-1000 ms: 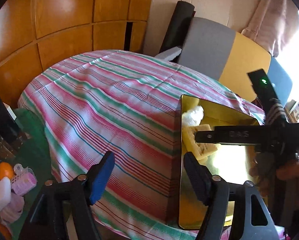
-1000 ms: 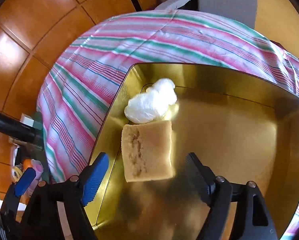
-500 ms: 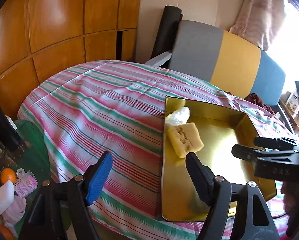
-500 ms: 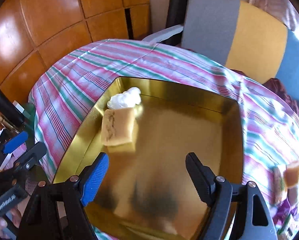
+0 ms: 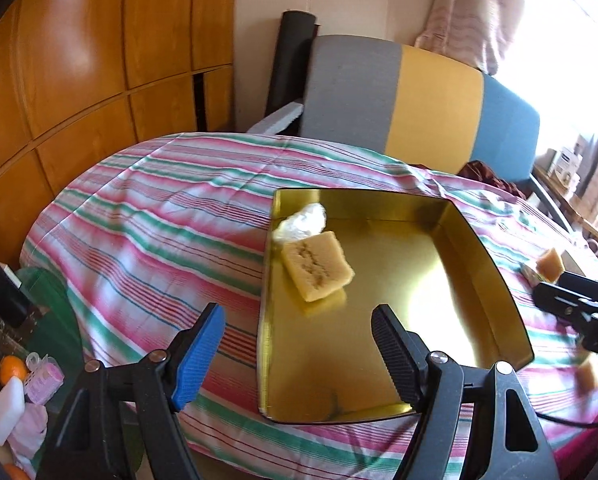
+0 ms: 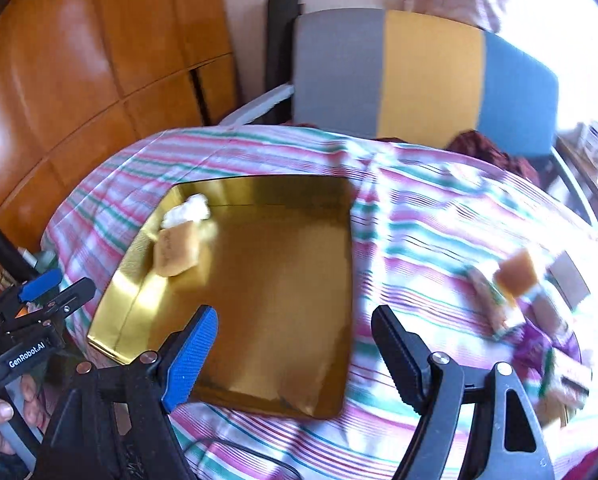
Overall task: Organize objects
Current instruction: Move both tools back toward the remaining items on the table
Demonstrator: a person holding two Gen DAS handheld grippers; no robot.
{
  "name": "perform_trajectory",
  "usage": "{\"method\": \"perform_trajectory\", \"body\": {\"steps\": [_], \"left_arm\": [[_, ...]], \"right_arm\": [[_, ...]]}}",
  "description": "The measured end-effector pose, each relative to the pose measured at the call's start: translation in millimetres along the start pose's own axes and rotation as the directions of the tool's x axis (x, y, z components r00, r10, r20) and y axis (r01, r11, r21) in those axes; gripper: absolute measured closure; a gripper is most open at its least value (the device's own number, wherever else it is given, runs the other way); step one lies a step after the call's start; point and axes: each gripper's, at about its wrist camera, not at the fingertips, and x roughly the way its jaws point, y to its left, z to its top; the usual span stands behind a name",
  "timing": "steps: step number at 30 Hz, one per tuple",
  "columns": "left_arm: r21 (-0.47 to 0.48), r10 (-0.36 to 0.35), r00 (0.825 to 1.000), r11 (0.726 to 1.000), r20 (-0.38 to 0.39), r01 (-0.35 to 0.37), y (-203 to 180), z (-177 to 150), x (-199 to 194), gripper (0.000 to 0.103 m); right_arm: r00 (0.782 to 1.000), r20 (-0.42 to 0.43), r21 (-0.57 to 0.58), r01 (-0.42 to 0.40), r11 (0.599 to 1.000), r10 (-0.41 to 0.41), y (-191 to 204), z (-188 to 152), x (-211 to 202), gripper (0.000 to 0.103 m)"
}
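A shiny gold tray (image 5: 419,280) lies on the striped tablecloth (image 5: 159,220). In its far left corner rest a yellow sponge (image 5: 317,266) and a white crumpled wad (image 5: 303,220). My left gripper (image 5: 297,316) hovers open over the tray's near left edge, with nothing between its fingers. My right gripper (image 6: 295,316) is open and empty above the tray's (image 6: 279,280) near right part. The right wrist view shows the sponge (image 6: 175,254) and wad (image 6: 189,212) too. To the tray's right lie an orange-brown sponge (image 6: 517,276) and blurred packets (image 6: 495,308).
A chair with a grey, yellow and blue back (image 5: 419,92) stands behind the table. Wooden cupboard panels (image 5: 79,60) fill the left. Pink, white and orange small items (image 5: 15,384) sit low at the left, off the table. A dark cable (image 6: 235,452) runs over the cloth's near edge.
Both grippers have drawn back and up from the tray. The right one swung to the right, bringing the orange-brown sponge and packets into view. The yellow sponge and wad stay put.
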Motion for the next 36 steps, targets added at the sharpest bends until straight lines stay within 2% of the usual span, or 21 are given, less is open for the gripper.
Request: {"method": "perform_trajectory", "body": {"steps": [7, 15, 17, 20, 24, 30, 32, 36], "left_arm": [[0.063, -0.039, 0.999, 0.997, -0.006, 0.04, -29, 1, 3, 0.027], [0.151, -0.108, 0.994, 0.982, -0.021, 0.11, -68, 1, 8, 0.027], [0.179, -0.127, 0.992, 0.975, -0.026, 0.13, -79, 2, 9, 0.027], [0.221, -0.165, 0.986, 0.961, -0.032, 0.168, -100, 3, 11, 0.027], [0.279, -0.23, 0.972, 0.932, -0.042, 0.233, -132, 7, 12, 0.027], [0.372, -0.335, 0.938, 0.863, -0.085, 0.342, -186, 5, 10, 0.027], [0.407, -0.364, 0.925, 0.833, -0.106, 0.375, -206, 3, 11, 0.027], [0.439, -0.381, 0.91, 0.798, -0.162, 0.412, -237, -4, 19, 0.027]], "right_arm": [[0.996, 0.04, 0.121, 0.075, 0.99, -0.08, -58, -24, -29, 0.022], [0.981, 0.061, 0.227, 0.165, 0.96, -0.183, -117, -55, -67, 0.022], [0.981, 0.051, 0.226, 0.173, 0.959, -0.189, -127, -63, -75, 0.022], [0.989, 0.002, 0.201, 0.143, 0.969, -0.146, -136, -78, -85, 0.022], [0.979, -0.047, 0.215, 0.202, 0.956, -0.197, -151, -102, -99, 0.022], [0.933, -0.089, 0.373, 0.355, 0.857, -0.348, -203, -128, -114, 0.022], [0.931, -0.095, 0.409, 0.36, 0.839, -0.353, -214, -134, -113, 0.022], [0.94, -0.117, 0.421, 0.339, 0.841, -0.321, -222, -141, -103, 0.022]]}}
